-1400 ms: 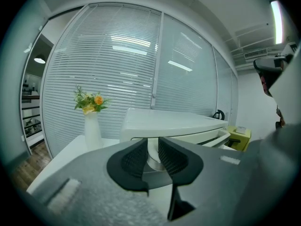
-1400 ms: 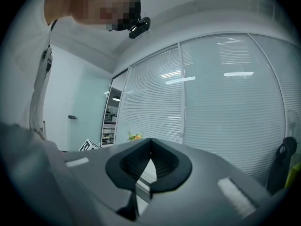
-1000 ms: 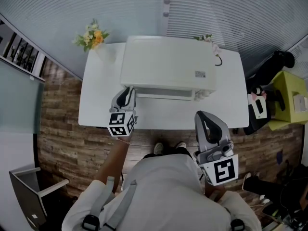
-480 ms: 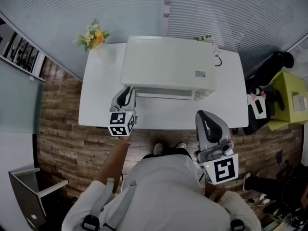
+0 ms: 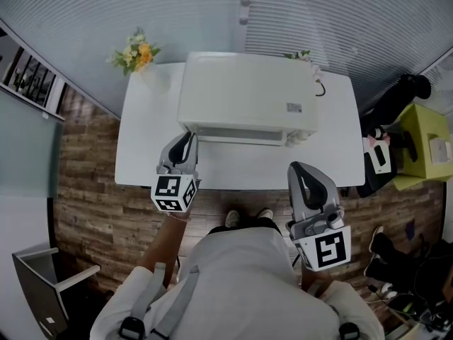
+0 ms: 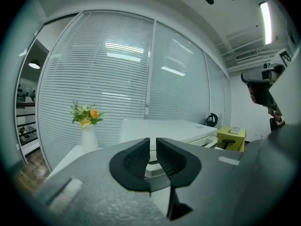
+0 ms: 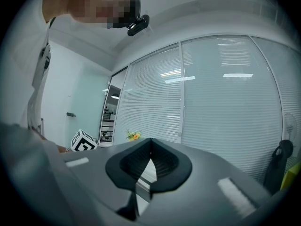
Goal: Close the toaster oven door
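Observation:
A white toaster oven (image 5: 244,94) stands on the white table (image 5: 145,140), its door side turned toward me. Only a thin strip of the door front (image 5: 237,134) shows, and I cannot tell whether it is fully closed. My left gripper (image 5: 185,142) hovers just off the oven's front left corner. Its jaws have just been closing; a narrow gap stays between them and nothing is in it. In the left gripper view the oven (image 6: 164,128) lies beyond that gripper (image 6: 153,145). My right gripper (image 5: 303,174) hangs over the table's front edge, shut (image 7: 150,142) on nothing.
A vase of flowers (image 5: 136,54) stands at the table's back left corner. A yellow-green box (image 5: 425,144) and dark bags sit on the floor at the right. A grey chair (image 5: 42,282) is at the lower left. Blinds cover the glass wall behind.
My left gripper has drawn back a little from the oven toward the table's front edge and risen. The strip of door front looks narrower. The right gripper has stayed put.

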Tool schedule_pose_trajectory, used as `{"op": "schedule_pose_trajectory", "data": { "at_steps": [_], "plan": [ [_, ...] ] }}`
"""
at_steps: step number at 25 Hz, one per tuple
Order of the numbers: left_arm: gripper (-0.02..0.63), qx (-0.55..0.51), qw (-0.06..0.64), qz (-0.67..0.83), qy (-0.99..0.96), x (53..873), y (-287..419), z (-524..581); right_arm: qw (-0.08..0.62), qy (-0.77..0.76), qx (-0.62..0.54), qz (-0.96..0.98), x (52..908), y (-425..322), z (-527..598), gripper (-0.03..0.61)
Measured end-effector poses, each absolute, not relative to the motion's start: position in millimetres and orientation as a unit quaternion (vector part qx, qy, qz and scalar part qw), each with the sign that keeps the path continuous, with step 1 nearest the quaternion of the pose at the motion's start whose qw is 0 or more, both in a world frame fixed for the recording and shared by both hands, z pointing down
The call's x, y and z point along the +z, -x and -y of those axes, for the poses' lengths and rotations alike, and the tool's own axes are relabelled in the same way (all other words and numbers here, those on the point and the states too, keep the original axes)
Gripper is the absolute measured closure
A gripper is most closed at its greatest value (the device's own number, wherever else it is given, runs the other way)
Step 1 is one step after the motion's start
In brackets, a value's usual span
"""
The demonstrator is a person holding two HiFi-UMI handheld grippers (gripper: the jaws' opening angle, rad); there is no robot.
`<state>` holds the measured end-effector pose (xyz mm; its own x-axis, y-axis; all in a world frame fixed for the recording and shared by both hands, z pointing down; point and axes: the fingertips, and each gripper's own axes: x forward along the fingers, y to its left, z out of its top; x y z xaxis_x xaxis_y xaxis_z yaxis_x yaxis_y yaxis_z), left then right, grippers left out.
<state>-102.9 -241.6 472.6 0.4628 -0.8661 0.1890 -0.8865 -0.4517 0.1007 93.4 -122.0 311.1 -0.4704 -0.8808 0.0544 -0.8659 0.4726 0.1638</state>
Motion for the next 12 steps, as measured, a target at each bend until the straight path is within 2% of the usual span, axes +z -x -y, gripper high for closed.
{"op": "schedule_pose_trajectory", "data": {
  "at_steps": [12],
  "plan": [
    [0.581,-0.014,0.039,0.475,-0.879,367.6,80.1,195.3,0.072,-0.509,-0.061,0.855,309.9,-94.0,118.9,0.573]
  ]
}}
